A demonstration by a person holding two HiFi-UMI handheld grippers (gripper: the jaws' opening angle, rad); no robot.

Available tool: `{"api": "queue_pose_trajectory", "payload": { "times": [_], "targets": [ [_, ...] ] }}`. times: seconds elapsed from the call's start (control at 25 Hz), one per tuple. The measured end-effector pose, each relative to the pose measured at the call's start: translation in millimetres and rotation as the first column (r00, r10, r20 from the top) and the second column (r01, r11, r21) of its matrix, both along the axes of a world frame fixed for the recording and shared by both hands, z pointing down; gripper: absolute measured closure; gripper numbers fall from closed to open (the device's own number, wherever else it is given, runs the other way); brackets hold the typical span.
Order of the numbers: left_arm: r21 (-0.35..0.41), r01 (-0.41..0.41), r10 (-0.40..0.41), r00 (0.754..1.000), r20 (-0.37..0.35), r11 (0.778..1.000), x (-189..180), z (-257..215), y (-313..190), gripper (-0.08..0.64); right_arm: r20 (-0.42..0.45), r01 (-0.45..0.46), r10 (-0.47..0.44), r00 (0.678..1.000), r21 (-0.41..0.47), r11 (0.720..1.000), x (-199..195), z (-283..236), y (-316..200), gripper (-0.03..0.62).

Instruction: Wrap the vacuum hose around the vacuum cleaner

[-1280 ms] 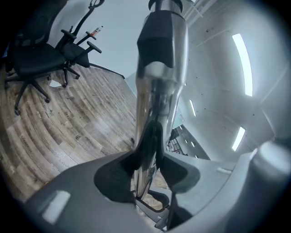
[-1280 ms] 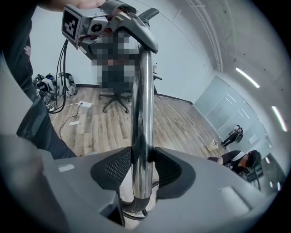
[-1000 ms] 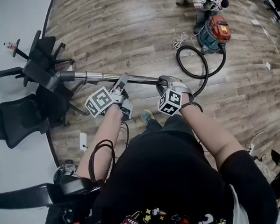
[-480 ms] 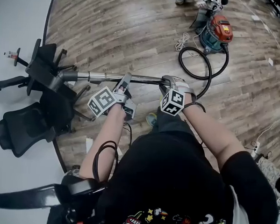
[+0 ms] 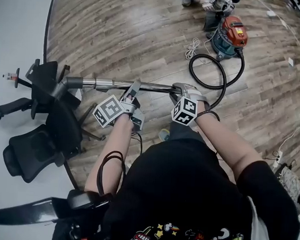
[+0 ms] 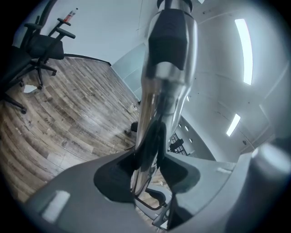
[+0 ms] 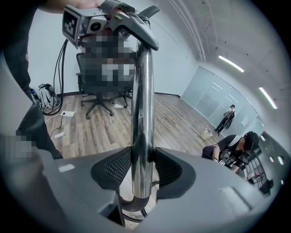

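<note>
The wand [image 5: 117, 83] is stretching across before you. Chairs [image 5: 38, 156] are standing at its left end, hose [image 5: 224, 78] and vacuum cleaner [image 5: 229, 36] lying beyond its right.

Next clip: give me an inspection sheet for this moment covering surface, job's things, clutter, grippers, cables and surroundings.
Surface: wood-plank floor.
Job's things: vacuum cleaner stands on the floor ahead. Its black hose lies in a loop beside it, not wrapped. The metal tube is held roughly level above the floor.
Clutter: nothing seen.
Grippers: left gripper and right gripper each have their fingers shut on the tube, side by side.
Cables: a white cord lies bunched near the vacuum cleaner. A black cable loops beside the left forearm.
Surroundings: black office chairs to the left; another person beyond the vacuum cleaner.
</note>
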State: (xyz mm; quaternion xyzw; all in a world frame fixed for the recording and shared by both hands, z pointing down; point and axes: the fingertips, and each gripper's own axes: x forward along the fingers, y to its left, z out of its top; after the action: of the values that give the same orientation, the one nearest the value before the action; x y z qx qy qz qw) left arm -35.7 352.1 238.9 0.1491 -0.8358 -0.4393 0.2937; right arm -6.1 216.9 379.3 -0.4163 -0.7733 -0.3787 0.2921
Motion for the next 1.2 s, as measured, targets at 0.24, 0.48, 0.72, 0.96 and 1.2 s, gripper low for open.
{"api": "queue_pose_trajectory", "payload": {
  "times": [0.24, 0.48, 0.72, 0.96, 1.2],
  "targets": [
    [-0.007, -0.04, 0.039, 0.999, -0.006, 0.999, -48, 4, -20, 0.391, -0.021, -0.001, 0.0, 1.0, -0.021, 1.0, -43, 10, -13, 0.402],
    [-0.019, -0.068, 0.068, 0.998, -0.002, 0.998, -89, 7, -29, 0.391, -0.032, -0.023, 0.022, 0.999, -0.053, 0.998, -79, 16, -18, 0.4],
    [-0.03, -0.121, 0.121, 0.993, -0.011, 0.992, -123, 2, -54, 0.39, -0.047, -0.083, 0.08, 0.996, -0.061, 0.995, -105, 14, -37, 0.402],
    [-0.038, -0.219, 0.22, 0.976, 0.004, 0.975, -155, 5, -82, 0.39, -0.049, -0.212, 0.21, 0.977, -0.059, 0.975, -122, 17, -59, 0.403],
    [-0.035, -0.338, 0.338, 0.941, 0.008, 0.941, -184, 9, -99, 0.39, -0.058, -0.324, 0.321, 0.945, -0.04, 0.945, -141, 21, -69, 0.405]
  ]
}}
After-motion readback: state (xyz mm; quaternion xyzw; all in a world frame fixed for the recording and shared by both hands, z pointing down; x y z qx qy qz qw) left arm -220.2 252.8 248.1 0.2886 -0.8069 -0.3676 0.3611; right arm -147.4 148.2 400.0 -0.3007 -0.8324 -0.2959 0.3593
